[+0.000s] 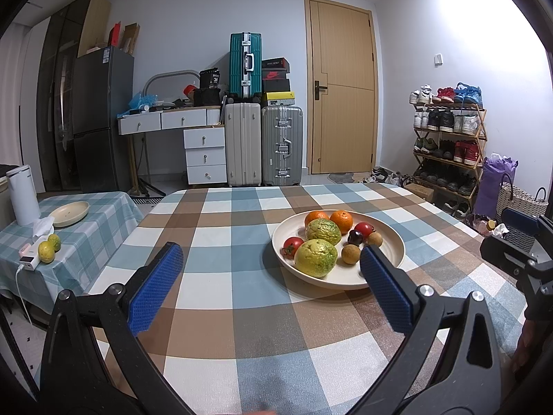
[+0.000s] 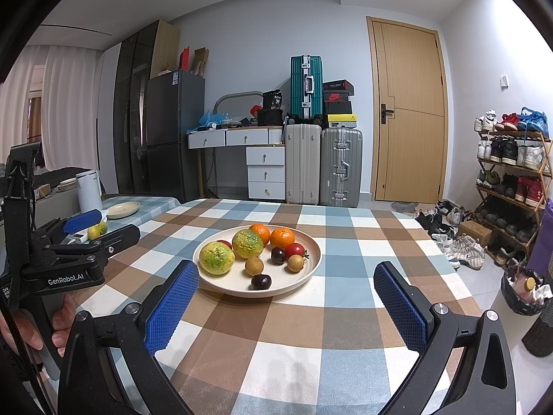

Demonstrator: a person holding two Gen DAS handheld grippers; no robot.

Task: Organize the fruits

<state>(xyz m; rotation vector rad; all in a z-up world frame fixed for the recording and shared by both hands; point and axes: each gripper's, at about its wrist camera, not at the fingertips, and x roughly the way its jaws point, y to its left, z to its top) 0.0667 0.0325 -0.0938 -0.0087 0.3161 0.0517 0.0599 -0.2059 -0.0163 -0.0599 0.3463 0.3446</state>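
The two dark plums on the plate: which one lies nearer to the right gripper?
The plum at the plate's front edge, alone; the other plum sits farther back beside a tomato.

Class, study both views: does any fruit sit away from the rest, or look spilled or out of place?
Yes. Two yellow-green citrus fruits lie loose on the side table, beside a power bank, although an empty dish stands nearby. All other fruit sits in the plate. Nothing has spilled.
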